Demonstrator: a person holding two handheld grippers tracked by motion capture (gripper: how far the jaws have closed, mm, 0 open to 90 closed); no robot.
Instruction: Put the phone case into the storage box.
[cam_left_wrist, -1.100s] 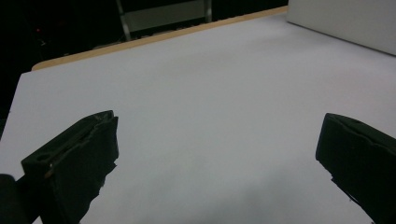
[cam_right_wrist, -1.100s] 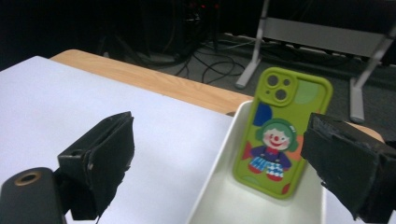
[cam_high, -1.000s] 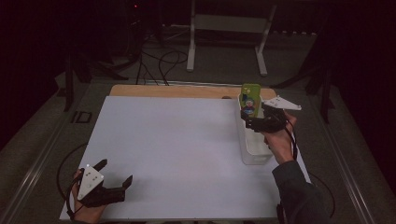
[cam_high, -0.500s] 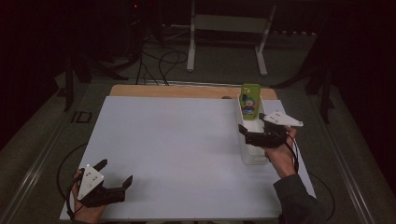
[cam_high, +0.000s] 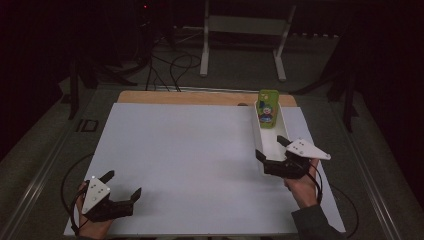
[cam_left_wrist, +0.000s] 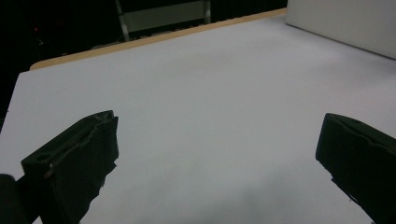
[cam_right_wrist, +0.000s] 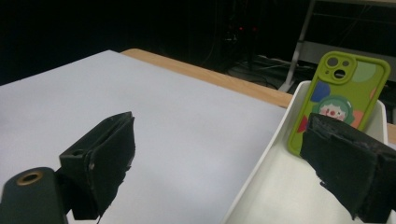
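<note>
- Phone (cam_high: 268, 108) in a green case stands upright, leaning on the far end wall of the white tray (cam_high: 257, 135), at about 1 o'clock on the bench (cam_high: 190, 150); its cartoon-printed back faces the person.
- In the right gripper view the phone (cam_right_wrist: 339, 100) rises at 1 o'clock, partly behind the right jaw, with the tray (cam_right_wrist: 261, 182) wall running down to 6 o'clock.
- Right hand-held gripper (cam_high: 272, 148) sits at the tray's near end, jaws wide apart and empty: one jaw outside the tray's left wall, the other over its floor, well short of the phone.
- Left hand-held gripper (cam_high: 121, 183) rests at 7 o'clock on the bench, jaws wide and holding nothing, far from the tray.
- In the left gripper view, bare white bench (cam_left_wrist: 210, 107) lies between the jaws.
</note>
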